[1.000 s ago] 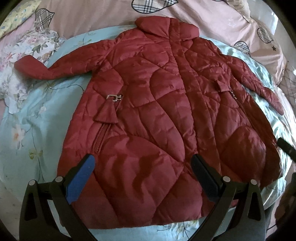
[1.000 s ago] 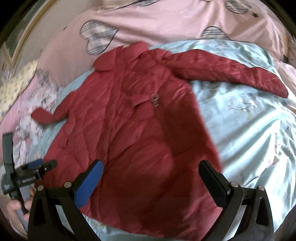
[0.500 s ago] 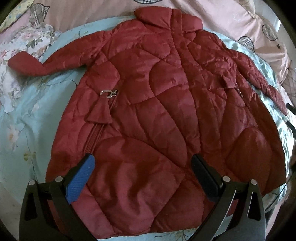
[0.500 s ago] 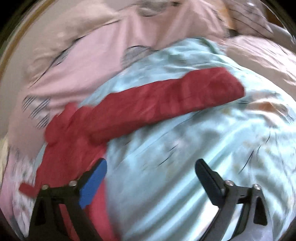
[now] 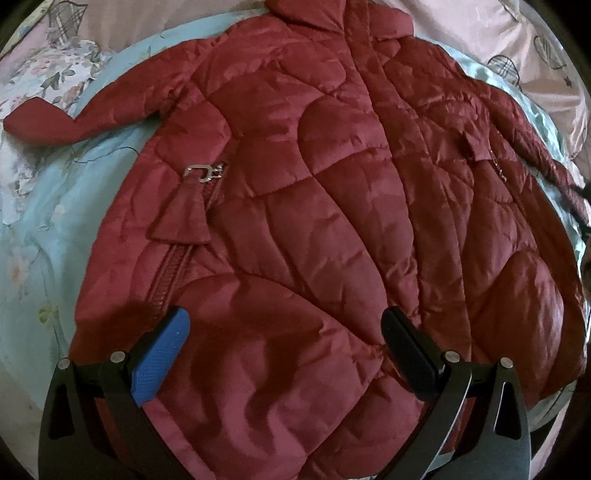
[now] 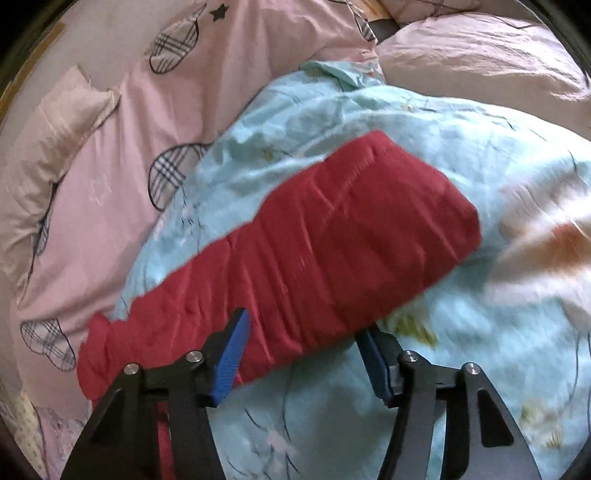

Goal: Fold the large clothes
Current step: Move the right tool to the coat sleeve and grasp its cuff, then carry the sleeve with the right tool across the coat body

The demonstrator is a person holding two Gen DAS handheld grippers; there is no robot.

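Looking down on a coat, dark red and padded, stitched in wavy quilting lines, shining a little where the light is catching the puffs. Lying front up and spread flat on a quilt, pale blue with faint flowers, collar at the far end and hem nearest the left camera. Showing a closed front seam running down the middle, a silver zip pull above a pointed flap on one side, and a smaller flap on the other. Stretching one arm out to the picture's left, cuff end curling over the quilt's edge.

Showing the sleeve in the right view lying straight and slantwise on the quilt, ribbed with crosswise stitching, cuff squared off.

Holding the left gripper over the lower part of the coat, jaws wide apart, gripping nothing.

Straddling the sleeve with the right gripper, jaws about half-closed after just closing, cloth bulging between the blue pads; not being able to tell whether pressing yet.

Bordering the quilt beyond: pink bedding printed with plaid shapes, and a pillow.
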